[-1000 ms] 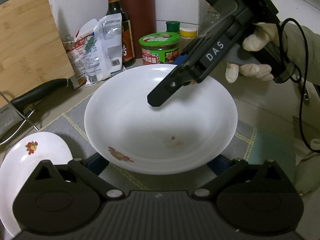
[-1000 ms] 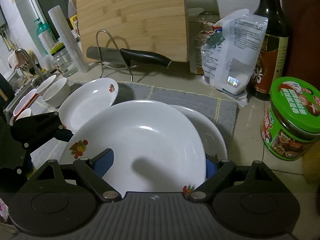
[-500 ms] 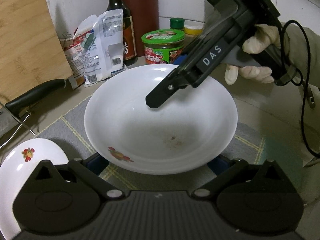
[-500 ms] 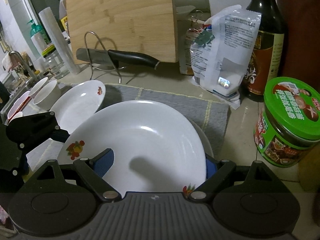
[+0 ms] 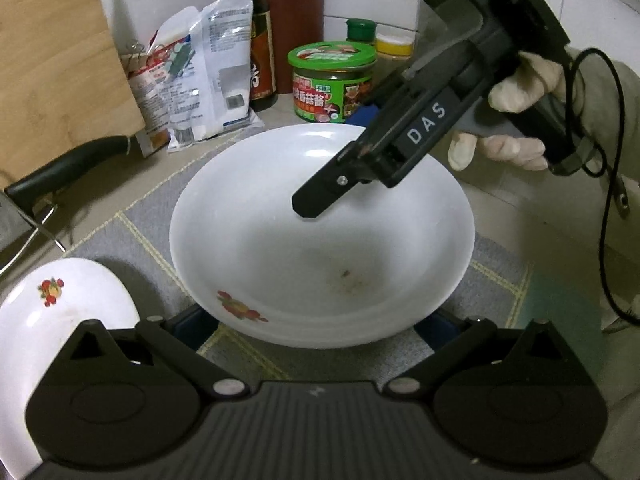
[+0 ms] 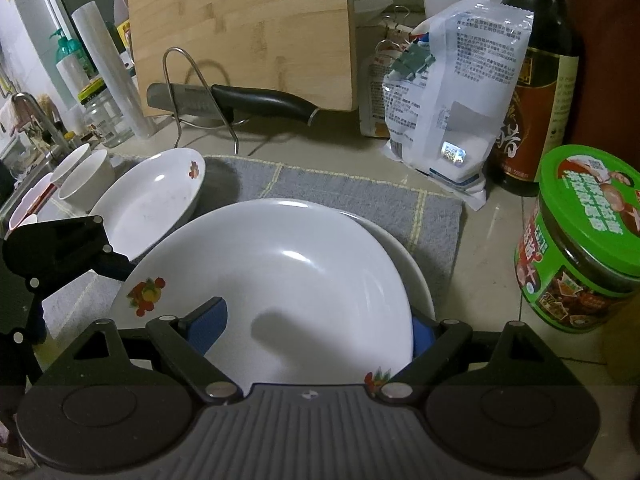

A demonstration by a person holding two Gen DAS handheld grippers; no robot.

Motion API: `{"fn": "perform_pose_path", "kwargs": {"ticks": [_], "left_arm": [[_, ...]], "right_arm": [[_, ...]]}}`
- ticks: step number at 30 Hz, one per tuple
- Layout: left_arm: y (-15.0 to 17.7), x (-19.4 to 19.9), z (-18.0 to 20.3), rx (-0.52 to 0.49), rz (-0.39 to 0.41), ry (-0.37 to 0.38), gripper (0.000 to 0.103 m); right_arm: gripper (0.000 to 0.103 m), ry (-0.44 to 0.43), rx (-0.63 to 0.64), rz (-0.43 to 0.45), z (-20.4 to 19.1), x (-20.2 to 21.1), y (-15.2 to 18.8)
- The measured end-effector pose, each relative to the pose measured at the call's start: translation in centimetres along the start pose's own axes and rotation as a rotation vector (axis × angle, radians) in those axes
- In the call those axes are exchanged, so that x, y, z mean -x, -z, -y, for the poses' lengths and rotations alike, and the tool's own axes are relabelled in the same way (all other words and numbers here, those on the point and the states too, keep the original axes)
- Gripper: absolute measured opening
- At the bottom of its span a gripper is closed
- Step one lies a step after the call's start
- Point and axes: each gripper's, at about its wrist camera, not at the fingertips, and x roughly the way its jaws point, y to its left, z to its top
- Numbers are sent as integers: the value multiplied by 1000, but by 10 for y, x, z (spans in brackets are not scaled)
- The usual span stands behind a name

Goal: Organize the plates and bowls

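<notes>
Two nested bowls are seen on the mat. The upper is gripped at opposite rims by left tongs and right tongs. Brown residue is seen inside.

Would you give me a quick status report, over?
Left hand-held gripper, right hand-held gripper: jaws wide, grip unclear. Top plate stacked on second plate. Small plate alongside.

Green-lidded jar, knife (on wire rack), cutting board
</notes>
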Motion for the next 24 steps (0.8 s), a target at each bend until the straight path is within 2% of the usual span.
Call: {"fn": "perform_pose_path", "kwargs": {"ticks": [10,24], "left_arm": [[2,1,0,-12,4,-16,102],[3,2,3,-30,25,-40,102]], "right_arm": [[103,-5,-25,-12,-3,-1,0],[103,32,-71,-27,-4,7,0]]}}
